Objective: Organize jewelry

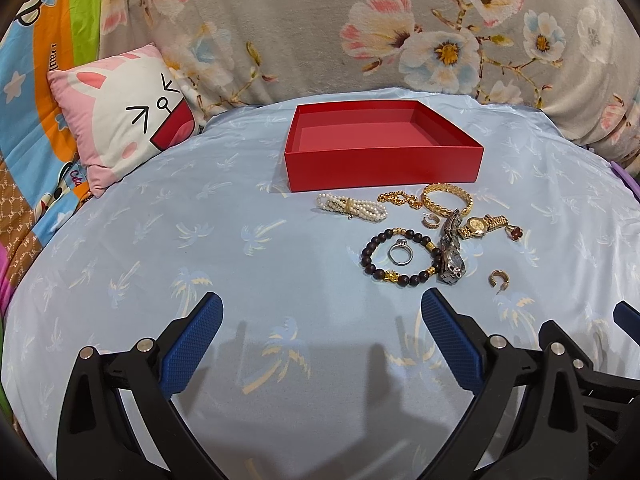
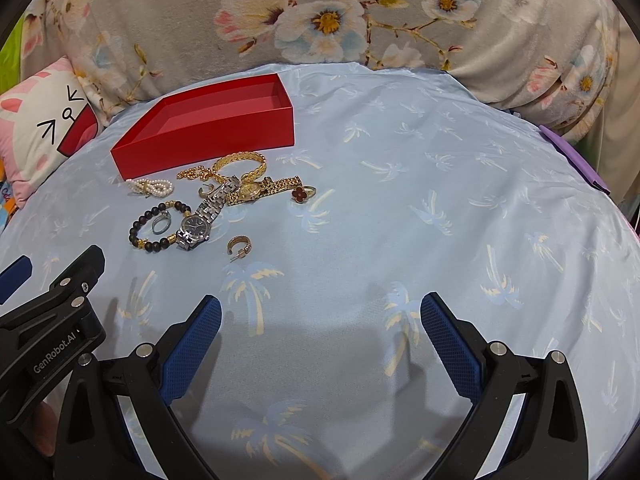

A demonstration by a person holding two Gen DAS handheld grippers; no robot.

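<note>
An empty red box (image 1: 384, 164) (image 2: 208, 144) sits on the light blue cloth. Before it lie a pearl bracelet (image 1: 352, 207), gold chain (image 1: 396, 199), gold bangle (image 1: 447, 199), gold watch (image 1: 480, 226), silver watch (image 1: 451, 256) (image 2: 200, 222), dark bead bracelet (image 1: 400, 255) with a silver ring (image 1: 401, 255) inside, red clover ring (image 1: 516, 233) (image 2: 303, 193) and a gold hoop earring (image 1: 498, 279) (image 2: 239, 246). My left gripper (image 1: 322, 312) is open and empty, short of the jewelry. My right gripper (image 2: 320, 312) is open and empty, right of the jewelry.
A bunny cushion (image 1: 128, 120) lies left of the box. A floral blanket (image 1: 360, 28) rises behind it. A purple object (image 2: 576, 160) sits at the cloth's right edge. The left gripper's body (image 2: 52, 320) shows at the right wrist view's left edge.
</note>
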